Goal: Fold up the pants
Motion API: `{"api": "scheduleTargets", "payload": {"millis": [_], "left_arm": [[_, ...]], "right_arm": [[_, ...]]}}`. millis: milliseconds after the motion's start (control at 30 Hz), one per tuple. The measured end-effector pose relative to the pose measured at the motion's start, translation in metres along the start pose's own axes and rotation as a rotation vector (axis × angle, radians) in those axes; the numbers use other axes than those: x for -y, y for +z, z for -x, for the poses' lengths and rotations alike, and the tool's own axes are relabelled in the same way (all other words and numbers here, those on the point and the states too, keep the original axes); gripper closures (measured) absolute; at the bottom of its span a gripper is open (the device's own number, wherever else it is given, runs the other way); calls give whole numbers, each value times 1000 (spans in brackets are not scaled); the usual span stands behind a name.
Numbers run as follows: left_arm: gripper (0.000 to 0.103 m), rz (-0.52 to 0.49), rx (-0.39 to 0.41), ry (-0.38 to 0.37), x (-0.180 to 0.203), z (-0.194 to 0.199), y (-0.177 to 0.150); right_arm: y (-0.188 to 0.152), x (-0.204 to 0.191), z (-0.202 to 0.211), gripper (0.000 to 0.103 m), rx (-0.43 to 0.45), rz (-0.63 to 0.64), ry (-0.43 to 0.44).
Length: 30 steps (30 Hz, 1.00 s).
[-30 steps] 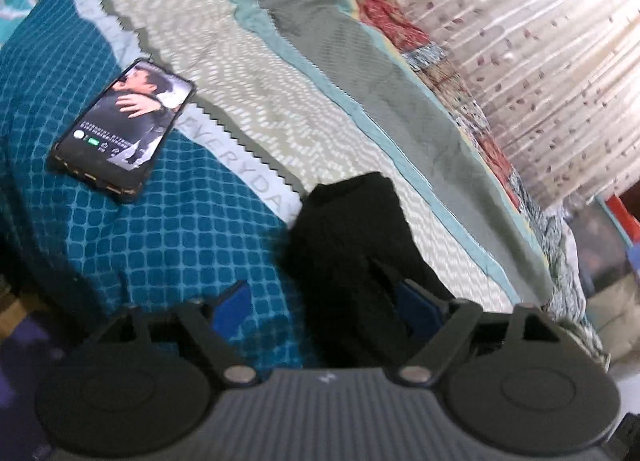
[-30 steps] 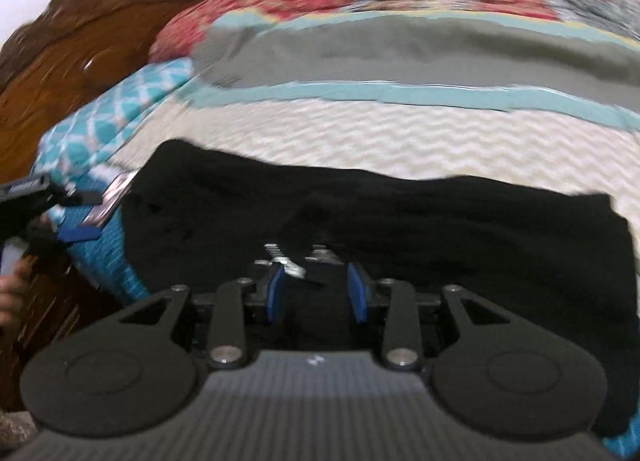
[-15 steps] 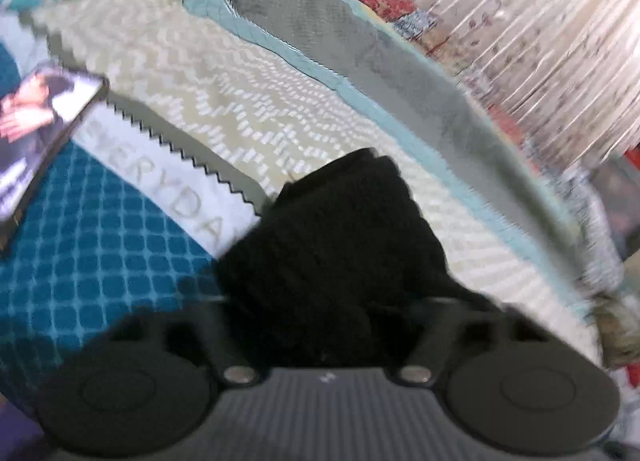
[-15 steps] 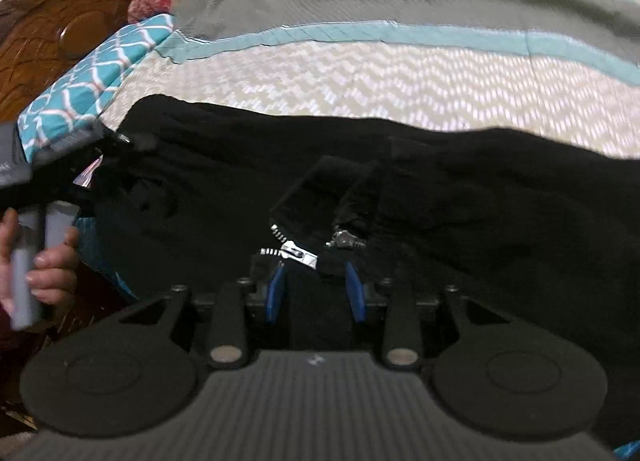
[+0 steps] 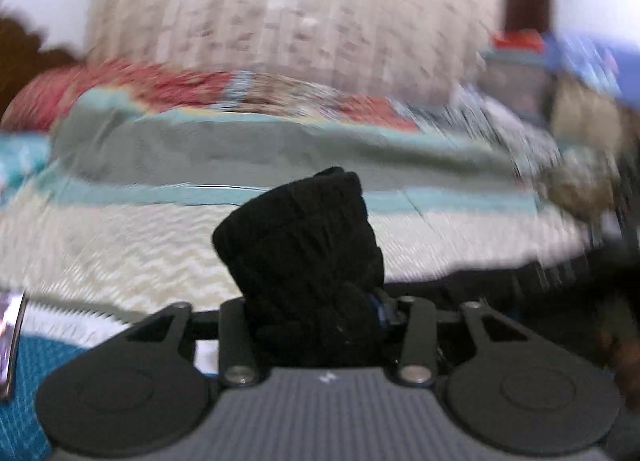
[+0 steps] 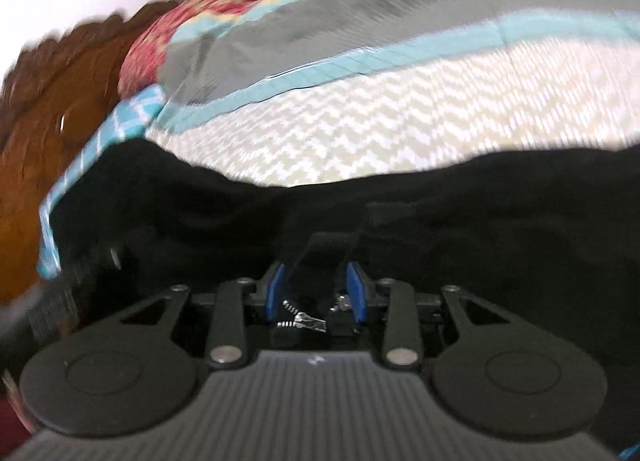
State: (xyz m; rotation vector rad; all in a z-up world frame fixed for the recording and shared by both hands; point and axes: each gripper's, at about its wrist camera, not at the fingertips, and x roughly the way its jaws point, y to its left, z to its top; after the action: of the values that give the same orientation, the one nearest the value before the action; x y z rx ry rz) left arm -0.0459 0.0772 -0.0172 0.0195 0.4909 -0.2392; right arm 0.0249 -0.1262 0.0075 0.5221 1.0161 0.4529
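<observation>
While both grippers clamp pants [image 6: 440, 237], bedspread [image 6: 360, 129] blurred; curtain [image 5: 300, 17] behind.

Left gripper [image 5: 316, 313]: ribbed grey body, small white mark, two black discs, black link arms, silver screws.
Right gripper [image 6: 316, 291]: the same build.
Fingers [image 6: 275, 291]: blue pads on black carriers.

Black pants [image 6: 440, 229] lie on cream zigzag, teal-striped bedspread [image 6: 380, 117].
</observation>
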Motion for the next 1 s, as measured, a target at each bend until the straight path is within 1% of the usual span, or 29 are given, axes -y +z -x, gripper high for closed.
{"api": "scheduleTargets", "payload": {"millis": [67,100,133,167,200,267,333,367,400,500,567,633,667,700,733,767,833,900,933,1000], "left_arm": [[44,-106,-32,-19,30,-9,-9],[25,-156,-36,-48,42,-11,-15],[15,-203,-43,-85,53,-13,-20],[15,-242,-64,-129,61,-14,-24],[14,-271,-70,-141,69,-13,-27],[14,-316,-56,-157,74,-5,-29],[10,-326,-29,-165,69,6,-26],[9,-325,-15,-159,63,13,-25],[8,-325,-4,-150,59,19,-24],[8,-313,13,-124,46,35,-19],[7,-281,19,-103,34,38,-12],[7,-226,22,-87,22,41,-5],[7,-198,23,-84,16,41,-2],[7,-185,19,-90,13,40,-1],[7,-181,9,-101,10,38,0],[7,-185,-9,-112,12,34,0],[7,-207,-36,-138,17,31,-4],[7,-217,-60,-181,21,29,-10],[7,-216,-72,-195,23,28,-13],[7,-192,-112,-213,23,23,-20]], "right_arm": [[-1,14,4,65,-2,-92,17],[-1,20,7,64,-1,-132,31],[-2,23,9,64,0,-161,47],[-3,26,11,64,-2,-184,61],[-4,27,13,64,-4,-196,62],[-6,29,17,64,-3,-208,74],[-8,32,21,59,2,-225,95],[-9,35,22,54,7,-237,106],[-8,37,23,52,9,-249,116],[-8,44,25,52,13,-282,143],[-9,51,32,51,23,-308,170],[-9,53,39,48,40,-319,205],[-10,52,44,42,48,-317,224],[-10,51,48,33,52,-313,243],[-8,49,51,28,51,-309,259],[-7,46,52,21,47,-302,273],[-2,35,51,19,22,-264,291],[0,20,43,16,-21,-209,273],[-1,12,38,16,-42,-180,248],[-7,-8,25,16,-72,-101,170]]}}
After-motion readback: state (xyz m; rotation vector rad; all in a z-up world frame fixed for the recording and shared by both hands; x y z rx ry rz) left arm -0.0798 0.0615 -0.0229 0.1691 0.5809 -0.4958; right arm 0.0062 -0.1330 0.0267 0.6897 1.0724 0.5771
